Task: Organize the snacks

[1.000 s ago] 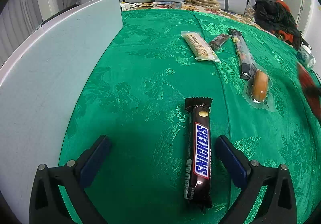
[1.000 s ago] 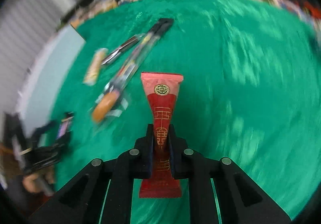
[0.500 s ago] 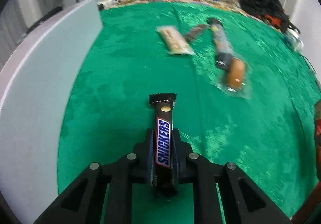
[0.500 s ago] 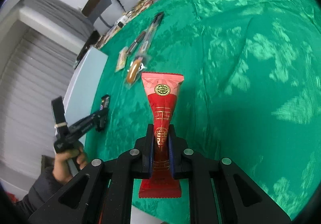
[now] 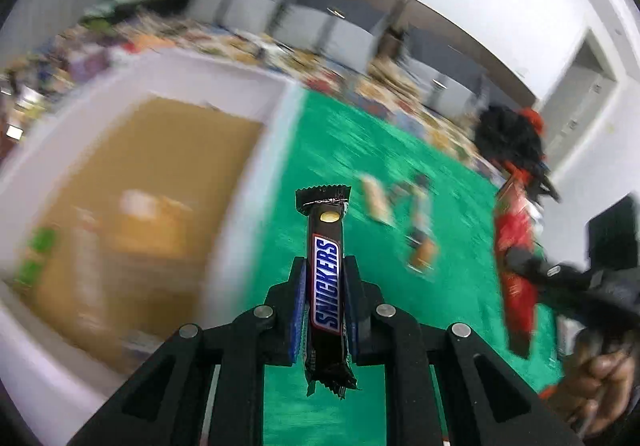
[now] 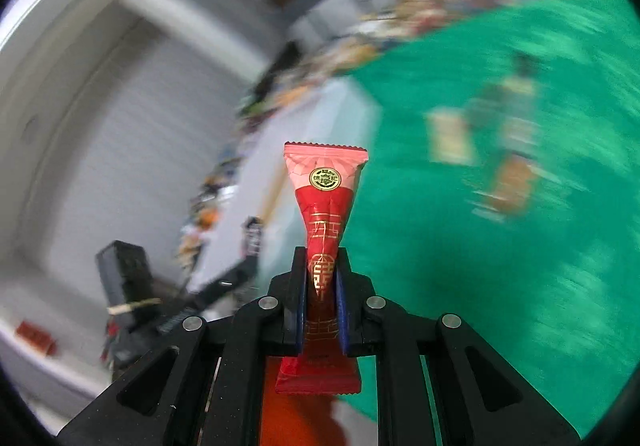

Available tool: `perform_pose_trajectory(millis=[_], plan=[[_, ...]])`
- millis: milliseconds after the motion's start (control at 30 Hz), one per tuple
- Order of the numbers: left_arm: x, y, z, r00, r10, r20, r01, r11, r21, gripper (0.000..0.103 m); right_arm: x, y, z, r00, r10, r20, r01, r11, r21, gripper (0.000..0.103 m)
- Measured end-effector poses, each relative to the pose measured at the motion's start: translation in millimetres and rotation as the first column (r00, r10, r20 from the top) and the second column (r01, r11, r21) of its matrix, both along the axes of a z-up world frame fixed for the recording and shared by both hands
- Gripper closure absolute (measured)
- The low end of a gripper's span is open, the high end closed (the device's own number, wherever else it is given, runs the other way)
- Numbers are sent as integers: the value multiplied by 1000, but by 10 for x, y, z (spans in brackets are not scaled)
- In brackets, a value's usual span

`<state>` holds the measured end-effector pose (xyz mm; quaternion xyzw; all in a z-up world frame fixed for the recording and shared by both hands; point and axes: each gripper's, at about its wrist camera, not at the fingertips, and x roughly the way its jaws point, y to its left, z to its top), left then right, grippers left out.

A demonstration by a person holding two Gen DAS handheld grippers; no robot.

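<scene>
My left gripper (image 5: 325,278) is shut on a Snickers bar (image 5: 327,278) and holds it in the air above the green cloth (image 5: 360,150), next to an open white box (image 5: 160,174) with a brown bottom at the left. My right gripper (image 6: 322,278) is shut on a red snack packet (image 6: 325,206) with gold print, also lifted. The right gripper and its packet show at the right of the left wrist view (image 5: 516,270). Both views are blurred by motion.
Several wrapped snacks (image 5: 400,214) lie on the cloth beyond the Snickers bar; they also show blurred in the right wrist view (image 6: 496,150). The box holds some blurred items (image 5: 132,214). Grey cushions (image 5: 312,26) and a dark bundle (image 5: 512,134) sit past the cloth.
My left gripper closed on the Snickers bar, lifted it and swung left toward the white box. My right gripper has carried the red packet up and leftward.
</scene>
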<state>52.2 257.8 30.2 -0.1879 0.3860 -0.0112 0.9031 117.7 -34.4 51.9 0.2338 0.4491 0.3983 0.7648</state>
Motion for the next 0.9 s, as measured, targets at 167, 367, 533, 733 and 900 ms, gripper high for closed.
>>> perform_pose_trajectory(millis=[167,367,533,733,900], plan=[[-24,1052,29,979,200,-47,-193,973,126,86,-4,1480,414,980,182,77,-183,983,14,88],[-253,1697,-198,915,394,-86,-364,899,243,17,126,2187,350,983,178,39,-178,984,3,42],[-547,1496,-226,928,370,-45,-356,916,187,17,97,1489,-149,984,106,144,-74,974,-215,33],[-498,411,-41,992,127,10,-127,984,125,13,73,-160,-1110,976,-74,203,186,769,-611,34],[-191,-710,-182,996,-84,3,84,993,86,0,106,-1212,-1253,931,-241,275,365,646,-670,34]])
